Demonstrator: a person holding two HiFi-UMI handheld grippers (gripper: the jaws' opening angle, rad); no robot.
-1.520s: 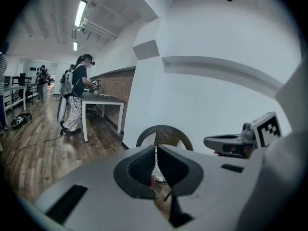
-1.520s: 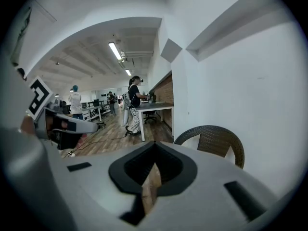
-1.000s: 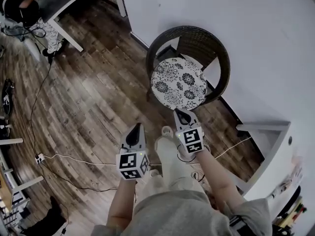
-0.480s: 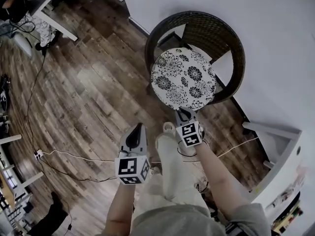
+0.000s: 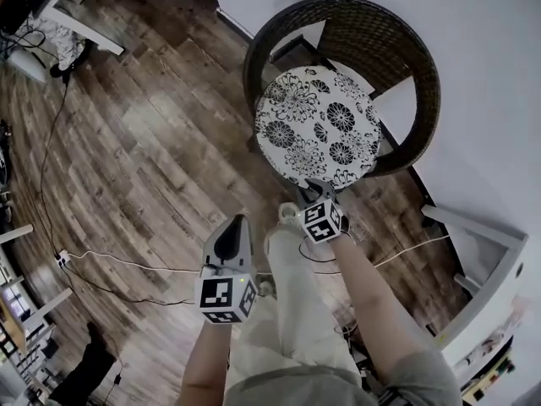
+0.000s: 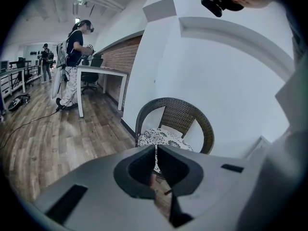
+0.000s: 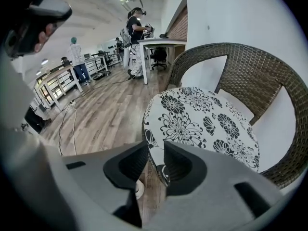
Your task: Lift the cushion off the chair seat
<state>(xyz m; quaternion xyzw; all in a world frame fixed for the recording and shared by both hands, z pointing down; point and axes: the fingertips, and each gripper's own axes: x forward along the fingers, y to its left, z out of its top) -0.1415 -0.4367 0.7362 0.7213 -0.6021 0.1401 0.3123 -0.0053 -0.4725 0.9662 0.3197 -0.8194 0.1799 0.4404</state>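
Note:
A round white cushion with black flowers (image 5: pixel 321 125) lies flat on the seat of a dark wicker tub chair (image 5: pixel 389 32). My right gripper (image 5: pixel 311 187) sits at the cushion's near rim. Its jaws have just been opening and now stand open. In the right gripper view the cushion (image 7: pixel 202 121) fills the middle, and its rim shows in the gap of the right gripper (image 7: pixel 155 146) without being pressed. My left gripper (image 5: pixel 240 221) hangs over the floor, left of and short of the chair, shut on nothing. The left gripper (image 6: pixel 156 148) points at the cushion (image 6: pixel 163 137) from farther off.
The chair stands against a white wall (image 5: pixel 473 74). A white shelf unit (image 5: pixel 482 260) is to its right. A cable (image 5: pixel 127 265) runs over the wood floor at the left. A white table leg (image 5: pixel 72 28) is at top left. People stand by a desk (image 6: pixel 103 71).
The chair and cushion have grown larger in the head view. My right gripper has come down to the cushion's near rim. The left gripper has sunk a little and stays back.

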